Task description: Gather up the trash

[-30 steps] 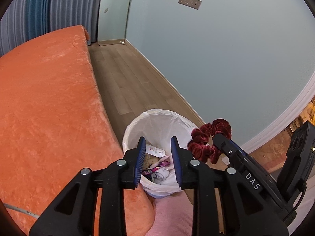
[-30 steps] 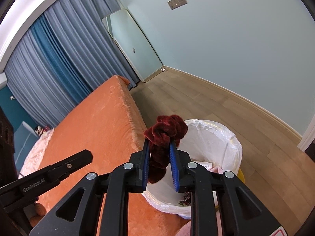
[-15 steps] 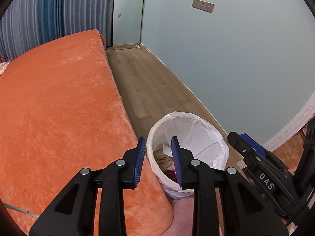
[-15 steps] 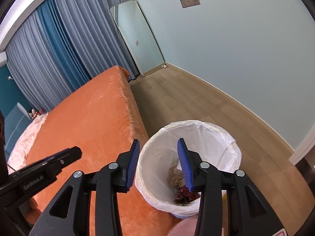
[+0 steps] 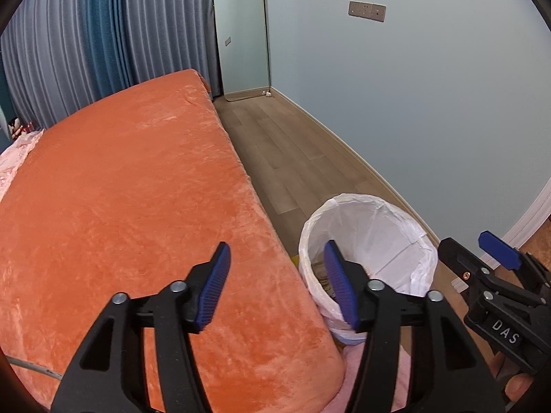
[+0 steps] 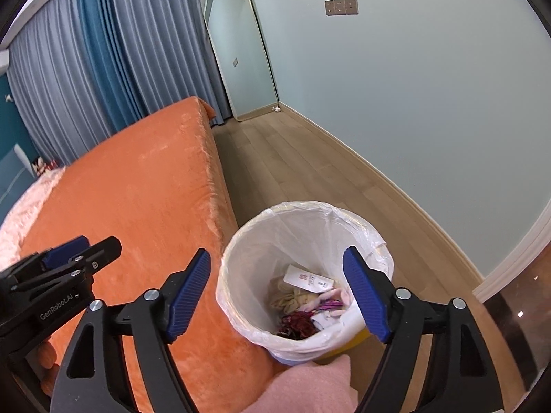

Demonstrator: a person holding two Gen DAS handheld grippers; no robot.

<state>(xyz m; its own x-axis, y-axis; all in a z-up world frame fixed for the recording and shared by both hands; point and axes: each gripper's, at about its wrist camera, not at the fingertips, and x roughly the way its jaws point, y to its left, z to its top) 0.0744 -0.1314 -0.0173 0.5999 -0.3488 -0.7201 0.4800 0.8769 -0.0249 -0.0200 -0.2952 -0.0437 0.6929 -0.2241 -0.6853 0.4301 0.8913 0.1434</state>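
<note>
A bin lined with a white bag (image 6: 306, 220) stands on the floor beside the orange bed; it also shows in the left wrist view (image 5: 372, 213). Inside lie a dark red scrunchie (image 6: 298, 321), a white paper slip (image 6: 308, 280) and mixed cloth scraps. My right gripper (image 6: 277, 292) is open and empty above the bin's near side. My left gripper (image 5: 277, 285) is open and empty over the bed's edge, left of the bin. The right gripper shows in the left wrist view (image 5: 482, 258), and the left gripper in the right wrist view (image 6: 79, 251).
The orange bed cover (image 5: 120, 206) fills the left. Wooden floor (image 6: 292, 158) runs to a mirror (image 6: 241, 55) leaning on the blue wall. Curtains (image 6: 86, 69) hang behind the bed. A pink cloth (image 6: 310, 385) lies at the bottom.
My right gripper let go of the scrunchie, which fell into the bin, then opened wider. My left gripper also opened wider. Both views rose and drew back from the bin.
</note>
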